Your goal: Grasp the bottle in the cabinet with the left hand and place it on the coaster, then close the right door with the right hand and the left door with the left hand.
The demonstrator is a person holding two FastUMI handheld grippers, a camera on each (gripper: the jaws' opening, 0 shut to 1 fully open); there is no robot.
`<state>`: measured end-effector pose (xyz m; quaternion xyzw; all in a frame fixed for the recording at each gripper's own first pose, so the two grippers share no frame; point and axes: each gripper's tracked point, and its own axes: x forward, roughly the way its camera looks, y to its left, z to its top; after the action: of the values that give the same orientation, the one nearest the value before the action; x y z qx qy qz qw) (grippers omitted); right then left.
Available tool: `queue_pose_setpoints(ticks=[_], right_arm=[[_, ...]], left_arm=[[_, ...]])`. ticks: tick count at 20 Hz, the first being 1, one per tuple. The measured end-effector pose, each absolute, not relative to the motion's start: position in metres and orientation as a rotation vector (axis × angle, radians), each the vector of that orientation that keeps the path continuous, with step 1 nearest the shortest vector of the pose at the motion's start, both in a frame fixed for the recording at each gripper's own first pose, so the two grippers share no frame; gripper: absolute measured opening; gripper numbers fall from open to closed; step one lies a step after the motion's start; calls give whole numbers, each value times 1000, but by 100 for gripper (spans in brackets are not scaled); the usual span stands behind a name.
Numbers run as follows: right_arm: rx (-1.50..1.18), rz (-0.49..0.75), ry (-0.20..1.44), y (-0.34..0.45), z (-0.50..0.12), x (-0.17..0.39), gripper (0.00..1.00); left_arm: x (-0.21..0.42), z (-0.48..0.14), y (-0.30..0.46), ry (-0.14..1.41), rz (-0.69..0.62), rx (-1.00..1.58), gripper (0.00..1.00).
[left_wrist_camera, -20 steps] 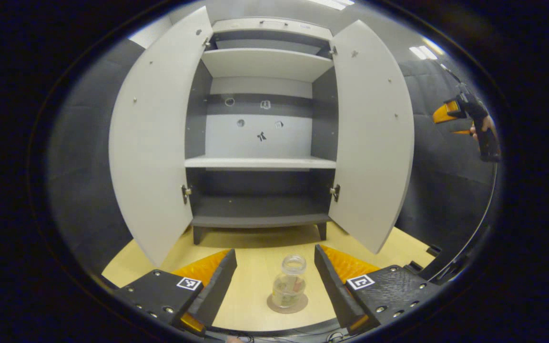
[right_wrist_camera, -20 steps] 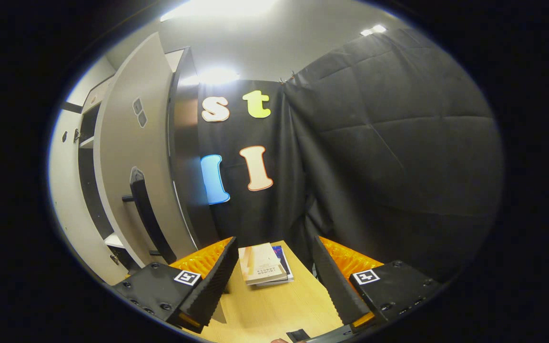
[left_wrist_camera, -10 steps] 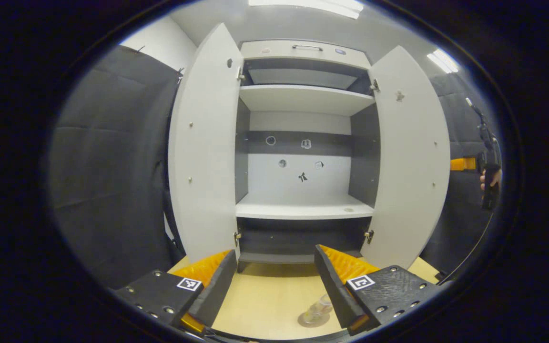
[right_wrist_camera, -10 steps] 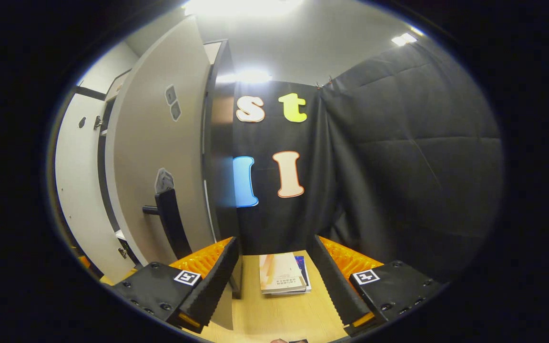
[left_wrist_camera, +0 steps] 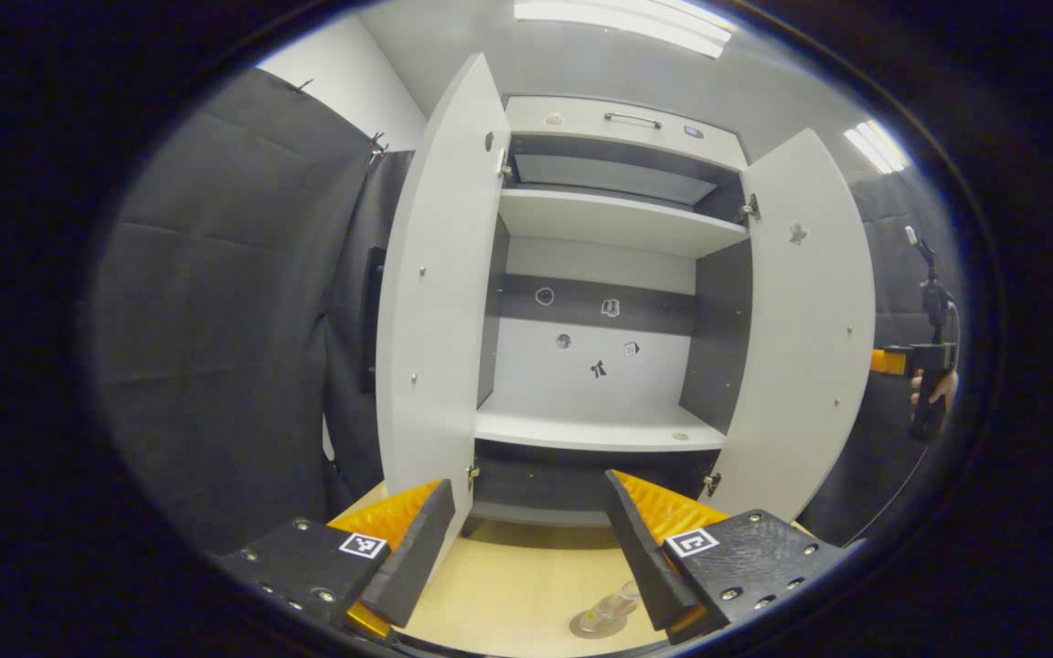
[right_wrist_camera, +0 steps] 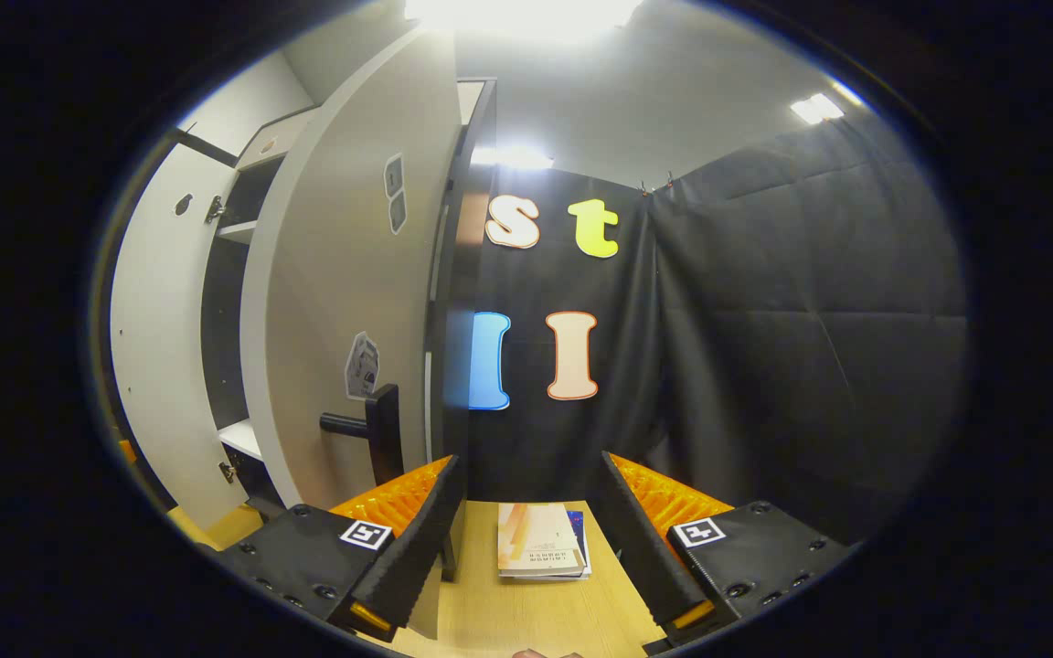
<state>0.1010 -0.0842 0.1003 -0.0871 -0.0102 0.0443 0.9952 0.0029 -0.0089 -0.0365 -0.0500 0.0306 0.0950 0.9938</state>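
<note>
The bottle [left_wrist_camera: 613,608] stands on the coaster [left_wrist_camera: 592,627] on the table [left_wrist_camera: 508,594], at the near edge of the left gripper view, just beside the right finger of the left gripper [left_wrist_camera: 526,539]. One second ago the bottle stood centred between those fingers; it now lies low and to the right, and the view has tilted up toward the cabinet [left_wrist_camera: 609,302]. This indicates that placement is complete and the left gripper has withdrawn. Its fingers are spread apart and hold nothing.

Both doors stand open. In the left gripper view, the left door [left_wrist_camera: 440,302] and the right door [left_wrist_camera: 805,338] flank bare shelves. A hand [left_wrist_camera: 933,388] holds the other gripper at the far right, beyond the right door.

In the right gripper view, the right gripper [right_wrist_camera: 526,539] is released and empty. The outer face of the right door [right_wrist_camera: 353,302] has grown larger over the last second, so the gripper has closed in on it. The door handle [right_wrist_camera: 380,429] lies near and left of the left finger, not yet touched. Judged step: closing the right door. Books [right_wrist_camera: 540,553] lie on the table between the fingers, farther off.
</note>
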Motion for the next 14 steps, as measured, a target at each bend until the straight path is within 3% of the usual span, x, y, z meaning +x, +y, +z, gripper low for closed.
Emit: queue_pose_setpoints(ticks=[1, 2, 5, 6, 7, 12, 14], right_arm=[[-177, 90, -18, -79, 99, 99, 92], [-177, 94, -20, -74, 100, 98, 96], [-169, 112, -25, -55, 97, 93, 96], [-171, 119, -34, -47, 98, 92, 92], [-171, 131, -39, -37, 97, 91, 96], [-127, 192, -30, 23, 91, 92, 96], [-104, 217, -34, 50, 86, 92, 92]], left_arm=[[1, -33, -9, 49, 184, -120, 94], [-1, -27, -7, 37, 181, -135, 94], [-6, -18, 7, 24, 200, -133, 94], [-9, -14, 13, 17, 212, -122, 94], [-12, -12, 21, 9, 232, -104, 94], [-23, -8, 45, 15, 257, -77, 94], [-28, -5, 61, 5, 287, -67, 94]])
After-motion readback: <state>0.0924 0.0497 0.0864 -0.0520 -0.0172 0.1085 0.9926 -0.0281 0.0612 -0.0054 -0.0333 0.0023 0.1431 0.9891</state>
